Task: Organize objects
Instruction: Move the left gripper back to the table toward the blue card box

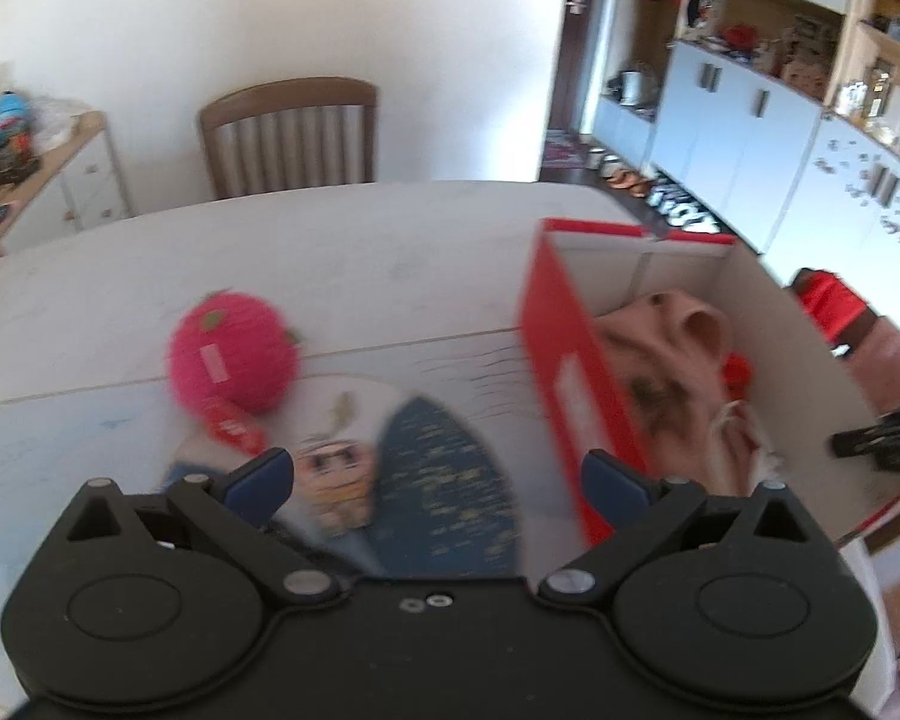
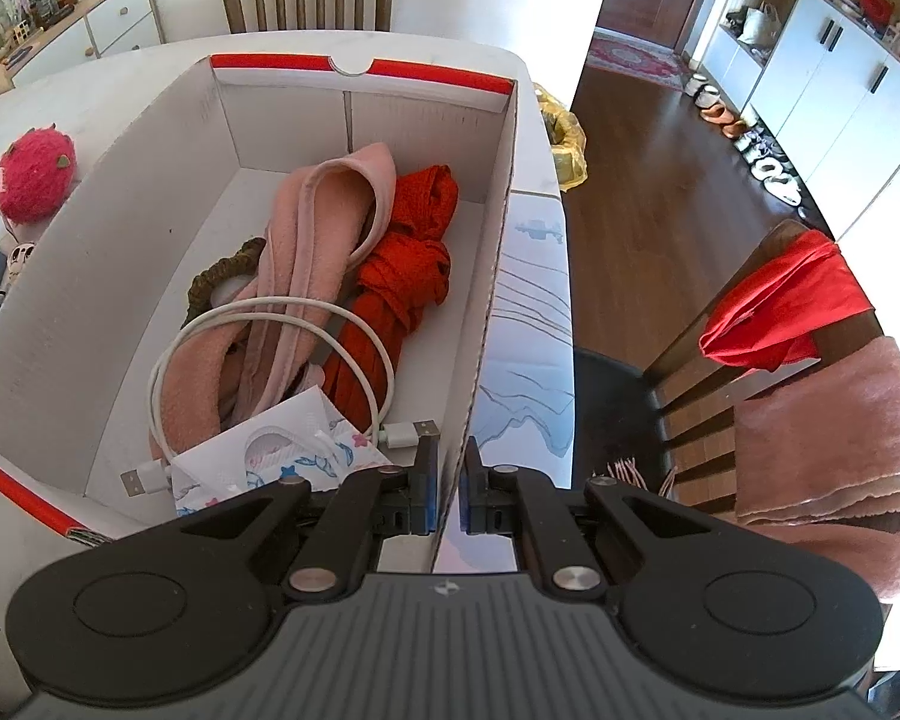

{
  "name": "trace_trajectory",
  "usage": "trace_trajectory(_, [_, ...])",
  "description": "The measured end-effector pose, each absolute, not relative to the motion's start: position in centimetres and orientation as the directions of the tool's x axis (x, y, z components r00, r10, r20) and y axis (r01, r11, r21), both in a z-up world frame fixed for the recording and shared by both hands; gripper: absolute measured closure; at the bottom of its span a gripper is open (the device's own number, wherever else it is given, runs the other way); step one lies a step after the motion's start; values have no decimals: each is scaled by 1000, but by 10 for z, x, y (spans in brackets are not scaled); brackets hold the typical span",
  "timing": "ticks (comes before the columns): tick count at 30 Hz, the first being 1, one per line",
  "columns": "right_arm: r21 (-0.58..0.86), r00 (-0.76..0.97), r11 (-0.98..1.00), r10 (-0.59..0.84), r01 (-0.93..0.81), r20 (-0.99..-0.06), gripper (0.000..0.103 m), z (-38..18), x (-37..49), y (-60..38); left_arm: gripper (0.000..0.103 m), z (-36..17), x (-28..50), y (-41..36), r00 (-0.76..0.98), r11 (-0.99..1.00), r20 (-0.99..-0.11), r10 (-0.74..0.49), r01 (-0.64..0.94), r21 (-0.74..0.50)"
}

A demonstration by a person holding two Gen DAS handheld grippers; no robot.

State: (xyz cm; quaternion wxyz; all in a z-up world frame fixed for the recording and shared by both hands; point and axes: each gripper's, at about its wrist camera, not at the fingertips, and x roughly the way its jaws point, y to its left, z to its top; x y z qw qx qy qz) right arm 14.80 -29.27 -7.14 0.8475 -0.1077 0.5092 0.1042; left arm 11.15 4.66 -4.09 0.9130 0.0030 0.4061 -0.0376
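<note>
A red-and-white cardboard box [image 2: 498, 252] stands on the table; it holds a pink cloth [image 2: 324, 228], a red cloth [image 2: 408, 264], a white USB cable [image 2: 168, 360] and a printed packet [image 2: 270, 456]. My right gripper [image 2: 448, 495] is shut on the box's right wall near its front corner. My left gripper [image 1: 438, 480] is open above a dark blue patterned pouch [image 1: 444, 480] and a small cartoon card [image 1: 330, 480]. A pink fuzzy plush fruit [image 1: 231, 354] with a red tag lies left of the box [image 1: 564, 372].
The white table [image 1: 330, 240] carries a pale printed mat [image 1: 60, 438]. Wooden chairs stand at the far side [image 1: 291, 132] and on the right, draped with a red garment [image 2: 780, 306] and a pink blanket [image 2: 834, 450]. A yellow bag [image 2: 564, 144] sits behind the box.
</note>
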Motion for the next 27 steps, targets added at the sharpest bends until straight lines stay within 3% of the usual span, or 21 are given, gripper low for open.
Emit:
trace_trajectory(16, [-93,453,956,45,-279,-890,97,-72,151,-291,2,-81,110,134,623,991,-770,137,-84,108])
trace_trajectory(27, [-107,448,955,30,-275,-894,97,-72,151,-288,2,-120,127,157,568,986,-806,165,-95,136])
